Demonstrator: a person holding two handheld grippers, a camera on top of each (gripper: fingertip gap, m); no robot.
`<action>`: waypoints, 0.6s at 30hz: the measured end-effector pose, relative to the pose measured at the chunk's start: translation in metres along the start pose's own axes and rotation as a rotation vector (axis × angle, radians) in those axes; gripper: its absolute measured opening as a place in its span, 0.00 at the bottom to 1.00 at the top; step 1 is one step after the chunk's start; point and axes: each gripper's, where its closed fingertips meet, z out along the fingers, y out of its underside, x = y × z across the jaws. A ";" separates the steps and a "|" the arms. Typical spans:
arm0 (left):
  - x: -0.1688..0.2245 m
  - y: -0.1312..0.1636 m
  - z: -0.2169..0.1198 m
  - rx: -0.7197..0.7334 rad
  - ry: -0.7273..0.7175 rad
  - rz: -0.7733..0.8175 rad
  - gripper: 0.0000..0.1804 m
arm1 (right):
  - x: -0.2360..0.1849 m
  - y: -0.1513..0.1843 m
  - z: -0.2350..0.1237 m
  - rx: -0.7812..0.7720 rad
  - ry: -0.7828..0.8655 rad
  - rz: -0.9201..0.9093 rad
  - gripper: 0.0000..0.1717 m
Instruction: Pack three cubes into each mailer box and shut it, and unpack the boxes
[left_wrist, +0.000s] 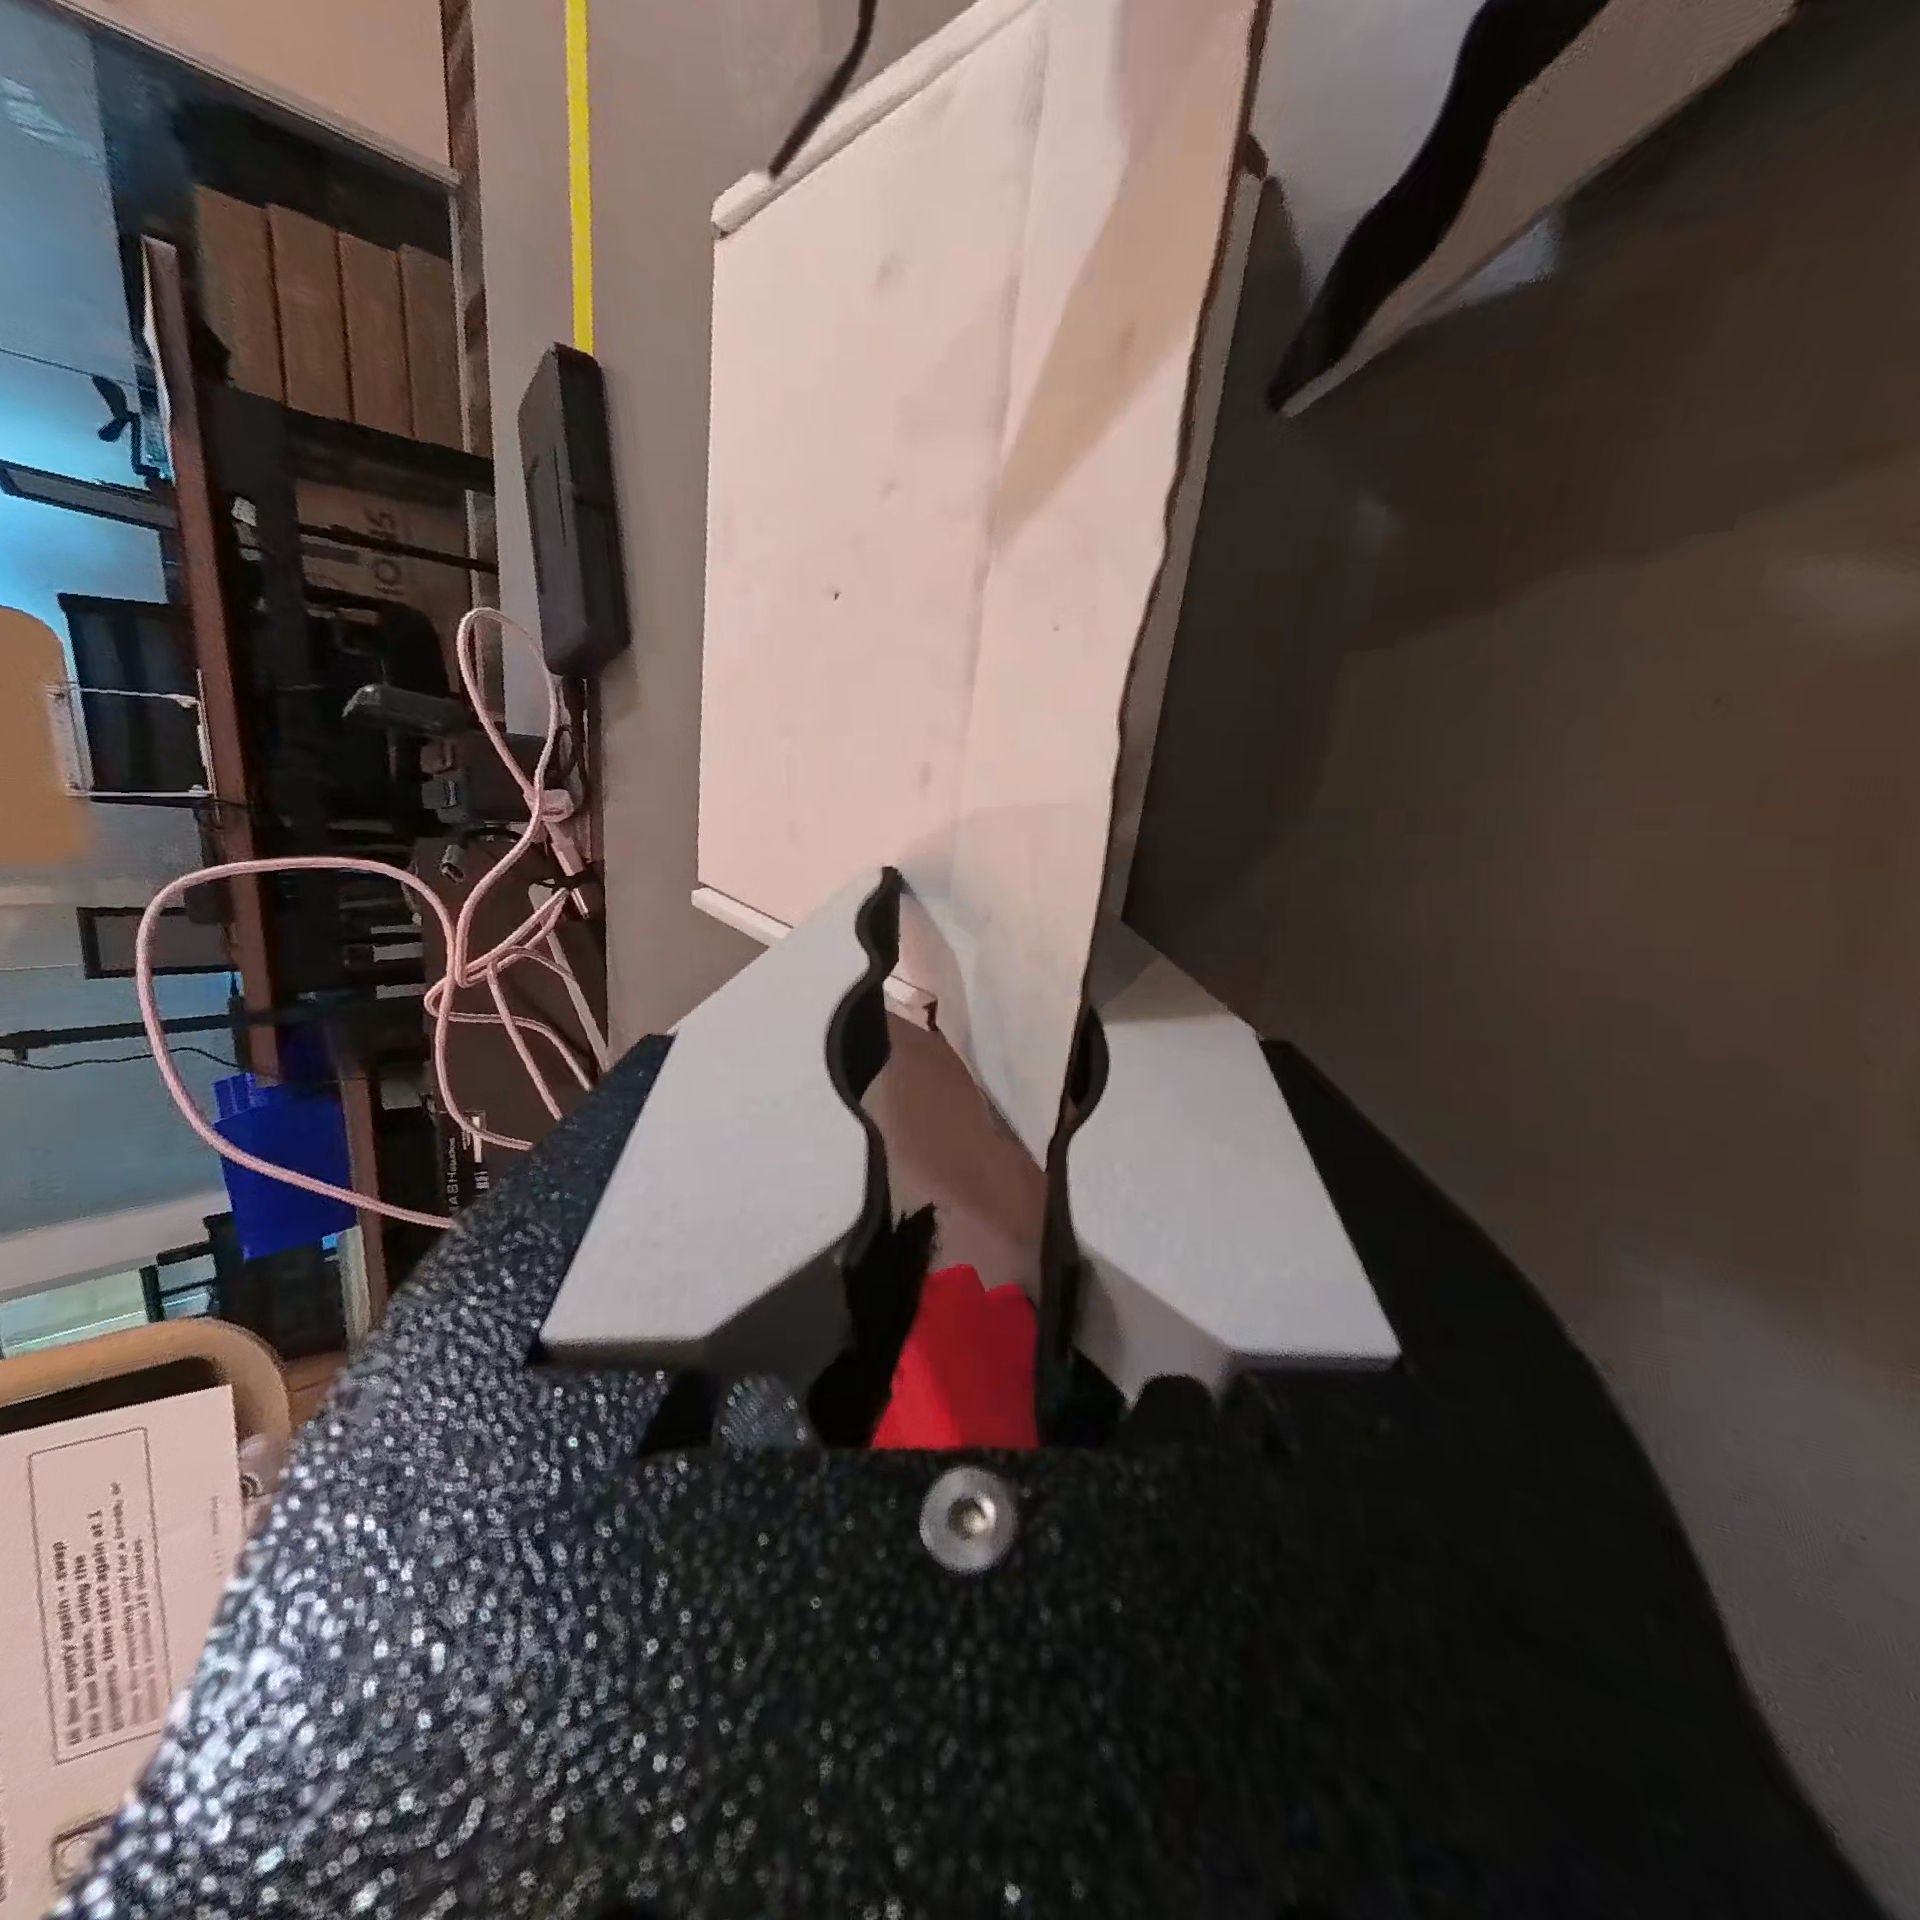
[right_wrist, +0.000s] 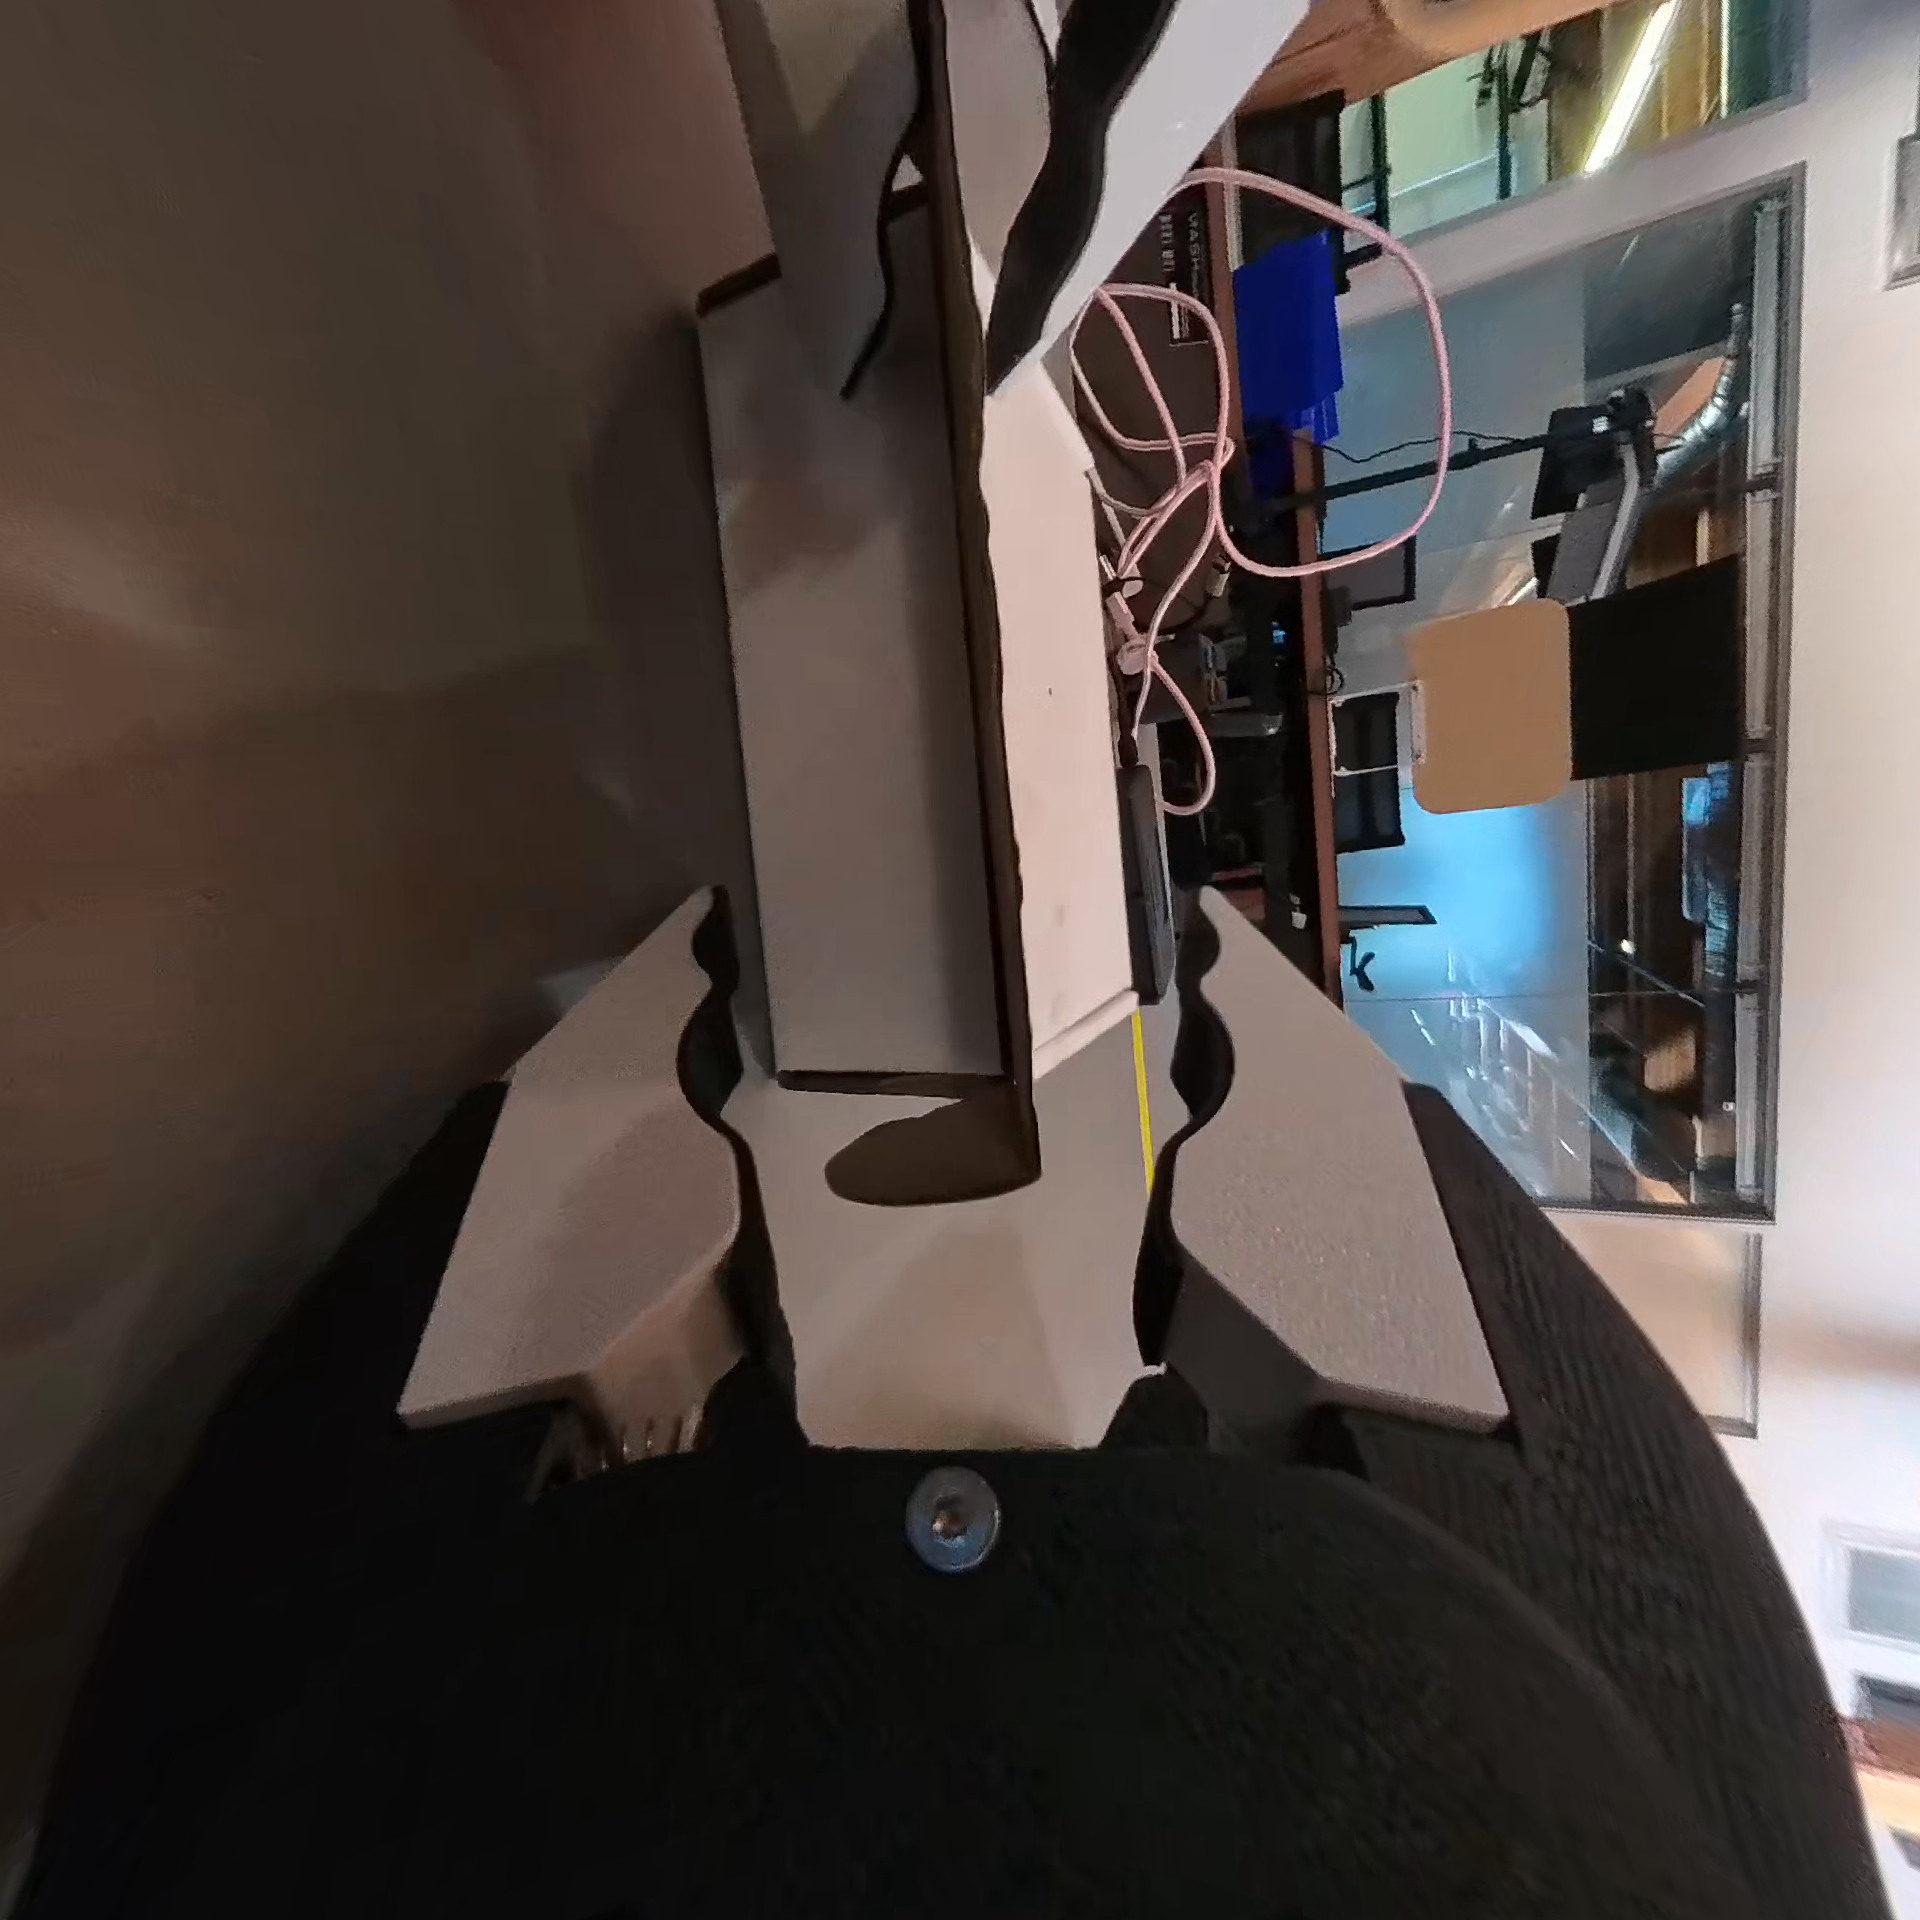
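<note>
White cardboard mailer box (left_wrist: 894, 540) runs lengthwise up the frame's centre, its thin flap edge pinched by the left hand-held gripper (left_wrist: 987, 977), while the right hand-held gripper (right_wrist: 961, 935) straddles its end, spread wide.

Box interior (left_wrist: 935, 520) hidden, perhaps cubes

Dim indoor light, bright windows behind; slight motion blur, wide-angle warping at edges, soft shadows.

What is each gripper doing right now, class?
Left gripper: partly closed around the white mailer box lid; firm grip cannot be told.
Right gripper: open, straddling the box end, holding nothing.
</note>
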 end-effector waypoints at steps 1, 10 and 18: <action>0.000 0.000 0.000 0.001 0.001 0.001 0.13 | 0.000 0.000 0.001 -0.001 -0.002 -0.003 0.49; 0.002 0.000 -0.004 0.027 -0.012 -0.091 0.12 | 0.003 0.002 -0.043 0.198 -0.133 0.370 0.61; 0.001 -0.004 -0.017 0.086 -0.020 -0.194 0.05 | -0.006 0.037 -0.051 0.122 -0.114 0.346 0.63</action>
